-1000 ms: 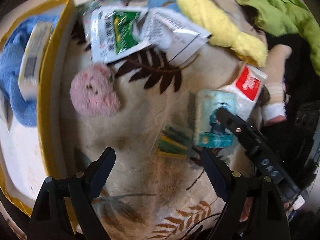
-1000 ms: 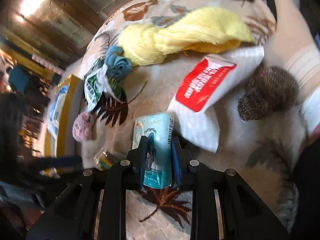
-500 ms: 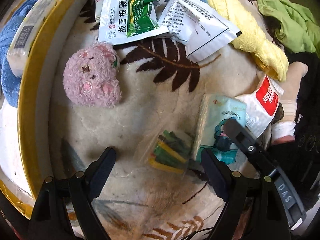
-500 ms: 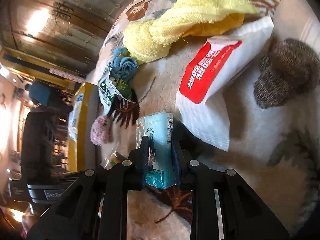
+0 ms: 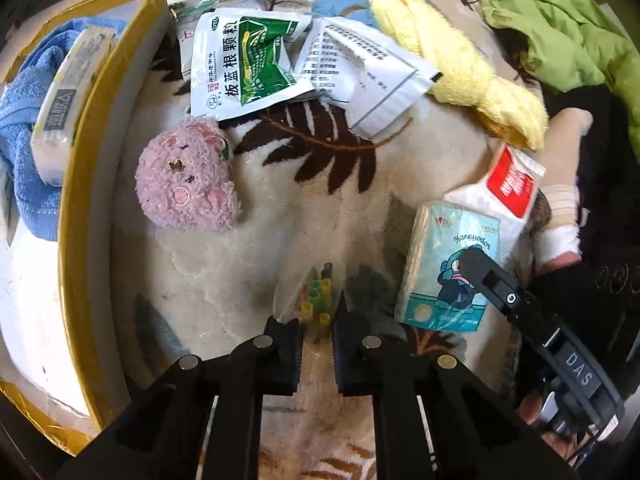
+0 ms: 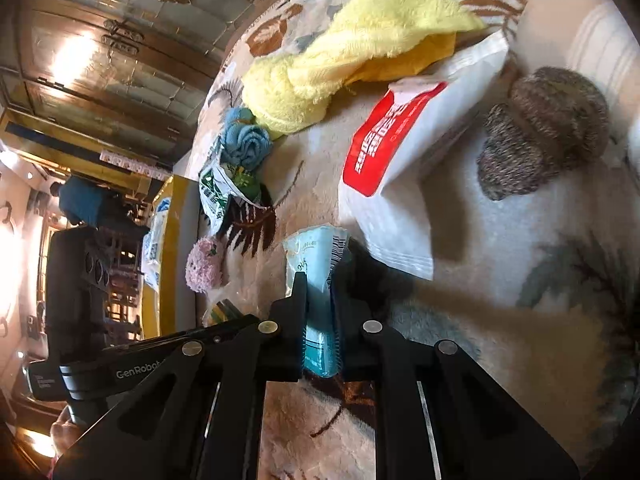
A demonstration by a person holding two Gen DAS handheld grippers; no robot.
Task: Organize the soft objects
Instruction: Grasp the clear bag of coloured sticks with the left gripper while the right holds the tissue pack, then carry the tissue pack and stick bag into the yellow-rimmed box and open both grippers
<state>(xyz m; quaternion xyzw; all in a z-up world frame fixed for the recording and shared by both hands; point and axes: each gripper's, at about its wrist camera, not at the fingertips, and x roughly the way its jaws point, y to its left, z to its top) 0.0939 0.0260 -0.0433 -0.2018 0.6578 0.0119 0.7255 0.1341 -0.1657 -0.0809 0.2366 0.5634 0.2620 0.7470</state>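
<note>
My left gripper (image 5: 318, 320) is shut on a small clear bag of yellow and green tubes (image 5: 316, 292) that lies on the leaf-patterned blanket (image 5: 340, 208). To its right, my right gripper (image 6: 320, 292) is shut on a teal tissue pack (image 6: 316, 264), squeezing its near end. That tissue pack (image 5: 448, 256) stands tilted on its edge. A pink plush (image 5: 186, 184) lies beside the gold-rimmed box (image 5: 76, 200), which holds a blue towel (image 5: 20, 120) and a pale tissue pack (image 5: 68, 104).
Green-and-white sachets (image 5: 248, 64), a white sachet (image 5: 360, 80), a yellow towel (image 5: 460, 68) and a rolled blue cloth (image 6: 244, 140) lie further off. A red-and-white pack (image 6: 400, 140) and brown plush (image 6: 548, 124) sit right, near a person's socked foot (image 5: 560, 200). Green cloth (image 5: 560, 32) lies beyond.
The left jaws, wide apart before, have come down over the small clear bag and closed on it. The right gripper has squeezed the teal pack tighter and rolled, tipping it on edge.
</note>
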